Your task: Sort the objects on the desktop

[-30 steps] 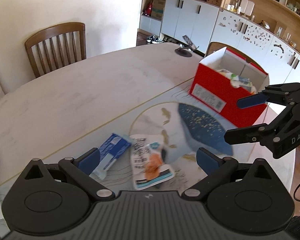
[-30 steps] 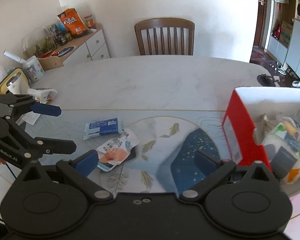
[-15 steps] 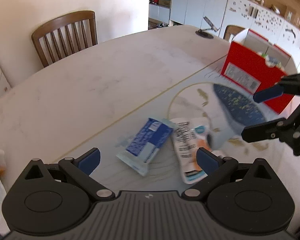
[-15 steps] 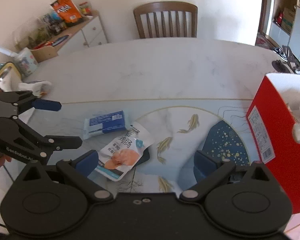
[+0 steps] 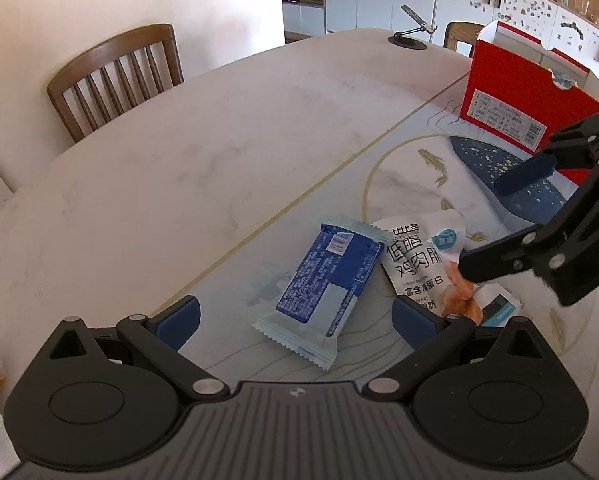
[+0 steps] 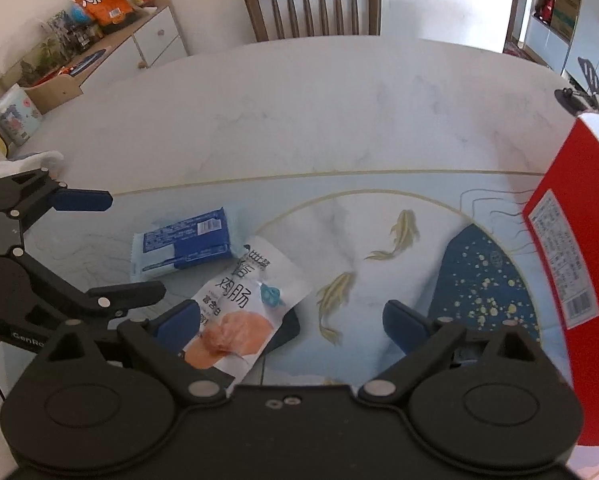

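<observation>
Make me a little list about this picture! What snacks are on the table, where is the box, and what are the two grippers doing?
table: white oval table with fish drawings
blue packet: blue packet lying flat, in front of the open left gripper
white packet: white sausage packet beside the blue one, edges overlapping
red box: red box standing at the table's right end
right gripper: right gripper open, one finger beside the white packet
held: nothing in either gripper

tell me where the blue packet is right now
The blue packet lies flat on the table, centred ahead of the open left claw, its right edge meeting the white pouch.
</observation>
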Action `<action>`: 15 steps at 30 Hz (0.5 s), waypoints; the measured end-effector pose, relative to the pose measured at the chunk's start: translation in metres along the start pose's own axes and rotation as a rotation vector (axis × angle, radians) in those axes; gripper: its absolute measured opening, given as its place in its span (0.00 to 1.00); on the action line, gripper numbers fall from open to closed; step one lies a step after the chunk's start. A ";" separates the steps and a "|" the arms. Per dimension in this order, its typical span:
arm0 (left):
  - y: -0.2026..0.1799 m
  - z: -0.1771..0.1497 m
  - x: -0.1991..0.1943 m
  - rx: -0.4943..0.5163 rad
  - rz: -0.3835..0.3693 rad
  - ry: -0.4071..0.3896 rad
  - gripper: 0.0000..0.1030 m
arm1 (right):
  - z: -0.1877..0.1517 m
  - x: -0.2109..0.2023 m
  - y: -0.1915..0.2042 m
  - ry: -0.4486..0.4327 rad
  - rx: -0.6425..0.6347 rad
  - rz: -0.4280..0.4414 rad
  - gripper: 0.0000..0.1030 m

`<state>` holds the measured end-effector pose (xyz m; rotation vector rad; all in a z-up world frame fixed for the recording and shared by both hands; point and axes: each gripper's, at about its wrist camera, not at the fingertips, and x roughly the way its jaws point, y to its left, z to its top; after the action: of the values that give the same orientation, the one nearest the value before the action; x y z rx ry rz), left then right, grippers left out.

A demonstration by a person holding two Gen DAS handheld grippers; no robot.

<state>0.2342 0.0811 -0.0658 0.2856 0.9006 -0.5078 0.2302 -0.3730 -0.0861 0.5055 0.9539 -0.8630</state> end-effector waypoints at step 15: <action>0.003 0.000 0.011 0.008 -0.040 -0.002 0.99 | 0.010 0.025 0.017 0.053 0.018 -0.076 0.80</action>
<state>0.2414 0.0800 -0.0742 0.2748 0.9038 -0.5488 0.2558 -0.3805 -0.1024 0.5126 1.0197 -0.9312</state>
